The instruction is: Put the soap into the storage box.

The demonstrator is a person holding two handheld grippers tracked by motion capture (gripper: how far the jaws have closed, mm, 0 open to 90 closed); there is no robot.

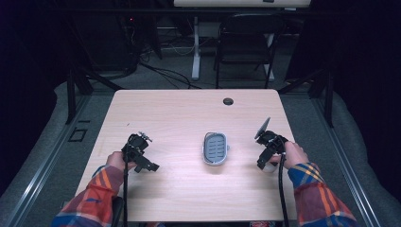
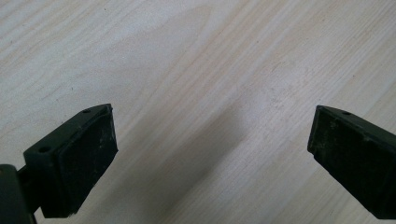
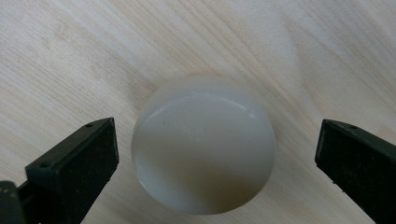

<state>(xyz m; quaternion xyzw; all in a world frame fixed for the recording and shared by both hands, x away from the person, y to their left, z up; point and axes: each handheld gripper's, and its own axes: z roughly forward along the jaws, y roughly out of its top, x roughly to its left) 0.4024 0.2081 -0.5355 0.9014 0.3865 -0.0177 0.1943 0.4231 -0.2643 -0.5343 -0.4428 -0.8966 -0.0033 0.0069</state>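
Pale wooden table (image 1: 179, 118) underneath, bare grain between the spread jaws of the left gripper (image 2: 210, 154), holding nothing. Over at the right gripper (image 3: 217, 158), jaws wide on either side of a smooth white soap bar (image 3: 203, 149), touching neither pad. Grasp not yet made. Farther out, mid-table, an empty grey soap dish (image 1: 215, 148), well apart from the bar. Pick-up and placing likely both left to do.

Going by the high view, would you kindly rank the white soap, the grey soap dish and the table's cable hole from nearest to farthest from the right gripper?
1. White soap, on the table between the right gripper's open jaws.
2. Grey soap dish, toward the table's middle, on the gripper's left.
3. Cable hole, near the far edge.
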